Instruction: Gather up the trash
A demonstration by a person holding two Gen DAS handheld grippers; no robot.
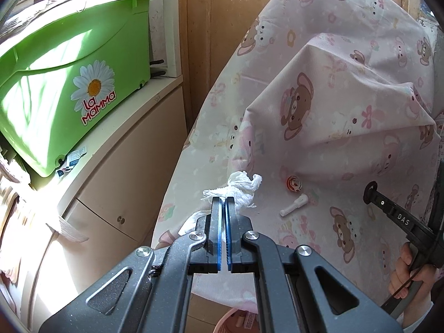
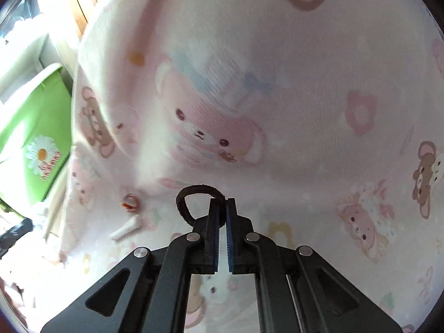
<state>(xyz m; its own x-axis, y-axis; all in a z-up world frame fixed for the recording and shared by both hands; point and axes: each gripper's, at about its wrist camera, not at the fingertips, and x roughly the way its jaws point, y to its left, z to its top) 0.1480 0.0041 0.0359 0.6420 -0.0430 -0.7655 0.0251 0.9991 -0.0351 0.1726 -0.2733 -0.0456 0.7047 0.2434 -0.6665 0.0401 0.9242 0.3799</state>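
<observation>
- Pink bedding (image 1: 319, 138) printed with bears and flowers fills both views; a green tub (image 1: 69, 69) sits on a pale cabinet (image 1: 133, 166) at about ten o'clock in the left wrist view, with wood panelling behind.
- Left gripper (image 1: 224, 198) has its jaws together, clamped on a crumpled white tissue (image 1: 238, 187) that bulges out past the tips toward one o'clock. I judge it feather-light, soft and easily torn, so the pinch through its bunched middle is the sound hold.
- Right gripper (image 2: 222, 199) is pressed together on a dark hair band (image 2: 194, 194); its loop curls out toward eleven o'clock from the tips. It looks limp and stretchy, light, unlikely to slip off the ribbed blue pads (image 2: 229, 222) while pinched across the cord.
- On the bedding, at about two o'clock from the left gripper's tips, lies a small round orange-and-white wrapper or sweet (image 1: 294, 183), and just beside it a short white plastic stick (image 1: 294, 204).
- Both look light. The stick seems stiff and smooth, so it may roll or squirt out; taking it across its middle seems best. The round piece is small, so I would close squarely over its widest part.
- Soft fabric underneath may bunch into the jaws with either piece.
- A hand (image 1: 410, 274) grips the right tool's handle at four o'clock in the left view.
</observation>
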